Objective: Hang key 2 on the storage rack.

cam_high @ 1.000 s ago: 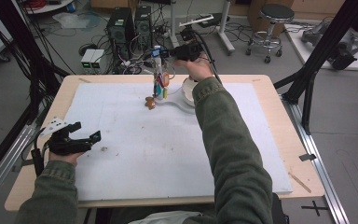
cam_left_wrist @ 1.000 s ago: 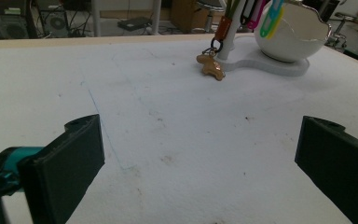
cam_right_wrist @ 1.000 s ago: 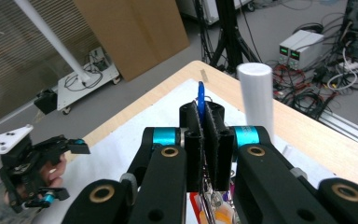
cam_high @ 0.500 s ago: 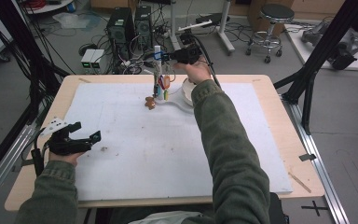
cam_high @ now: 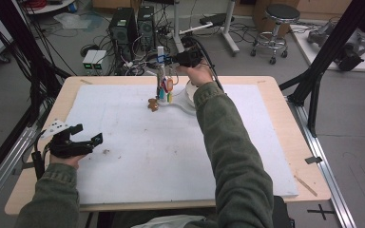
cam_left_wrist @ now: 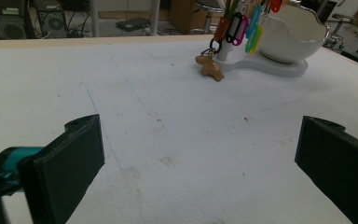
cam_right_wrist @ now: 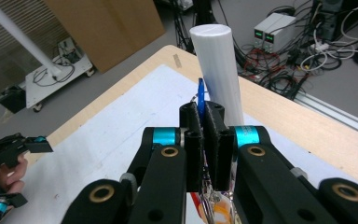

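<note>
The right gripper (cam_right_wrist: 204, 135) pinches a thin blue key tag (cam_right_wrist: 200, 95) beside the white post (cam_right_wrist: 216, 65); light, stiff plastic, best held flat. The left gripper (cam_left_wrist: 200, 158) rests wide open, empty.

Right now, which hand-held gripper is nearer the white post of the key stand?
Right. The right hand-held gripper is right at the white post, shut on a blue tag. The left hand-held gripper sits open far back at the table's near-left edge.

Left gripper (cam_high: 86, 141) low near the table edge, jaws wide apart, right gripper (cam_high: 163, 59) raised at arm's length, jaws pinched together
</note>
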Demonstrator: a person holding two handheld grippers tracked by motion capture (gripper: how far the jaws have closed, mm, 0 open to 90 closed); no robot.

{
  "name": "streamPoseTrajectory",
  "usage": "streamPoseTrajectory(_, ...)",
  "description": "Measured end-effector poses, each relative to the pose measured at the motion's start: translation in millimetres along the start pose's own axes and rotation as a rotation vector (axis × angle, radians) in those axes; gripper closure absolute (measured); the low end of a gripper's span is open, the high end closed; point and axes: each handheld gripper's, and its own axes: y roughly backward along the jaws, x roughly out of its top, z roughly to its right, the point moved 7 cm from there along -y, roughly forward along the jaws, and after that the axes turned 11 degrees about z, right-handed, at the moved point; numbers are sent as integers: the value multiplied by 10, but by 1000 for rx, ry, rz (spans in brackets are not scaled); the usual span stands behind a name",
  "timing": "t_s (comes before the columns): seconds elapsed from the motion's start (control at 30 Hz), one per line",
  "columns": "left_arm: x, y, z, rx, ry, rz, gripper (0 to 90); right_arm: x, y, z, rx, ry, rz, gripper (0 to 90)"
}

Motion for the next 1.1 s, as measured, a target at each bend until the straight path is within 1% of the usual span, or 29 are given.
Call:
streamPoseTrajectory(0.07, -1, -1, 0, 1, -3, 0, 17, 3, 15, -7, -6, 12, 1, 859)
streamPoseTrajectory(0.13, -1, -3, 1, 3, -1, 1, 17, 13, 52, -17, -7, 11, 11, 802)
streamPoseTrajectory(0.2, -2, -6, 3, 3, 0, 1, 17, 17, 89, -20, -15, 17, 12, 717)
streamPoseTrajectory(0.27, -3, -8, 8, 2, 1, 1, 16, 19, 124, -16, -33, 17, 8, 632)
streamPoseTrajectory(0.37, -7, -8, 4, 1, -7, -5, 17, 32, 173, -6, -67, 8, 9, 476)
streamPoseTrajectory(0.43, -8, -10, 4, 0, -8, -6, 17, 33, 196, 10, -99, 10, 4, 395)
streamPoseTrajectory(0.5, -8, -13, 4, 1, -7, -4, 17, 23, 216, 25, -125, 6, -5, 330)
streamPoseTrajectory(0.63, -9, -13, 3, 1, -7, -4, 17, 27, 254, 24, -150, 2, -8, 228)
streamPoseTrajectory(0.7, -10, -13, 3, 1, -8, -5, 17, 30, 273, 15, -158, 12, -10, 174)
streamPoseTrajectory(0.73, -10, -14, 4, 1, -8, -5, 17, 33, 281, 16, -171, 15, -9, 118)
streamPoseTrajectory(0.77, -10, -13, 4, 1, -8, -6, 17, 33, 292, 17, -189, 21, -12, 104)
streamPoseTrajectory(0.8, -10, -12, 5, 0, -9, -6, 17, 34, 303, 16, -197, 23, -11, 83)
streamPoseTrajectory(0.83, -10, -12, 6, 0, -9, -6, 16, 33, 311, 17, -199, 25, -14, 25)
streamPoseTrajectory(1.0, -9, -10, 8, 1, -9, -5, 17, 10, 387, 2, -197, 31, -43, 6)
streamPoseTrajectory(1.1, -7, -8, 14, 2, -7, -4, 17, 21, 454, 5, -205, 37, -37, 6)
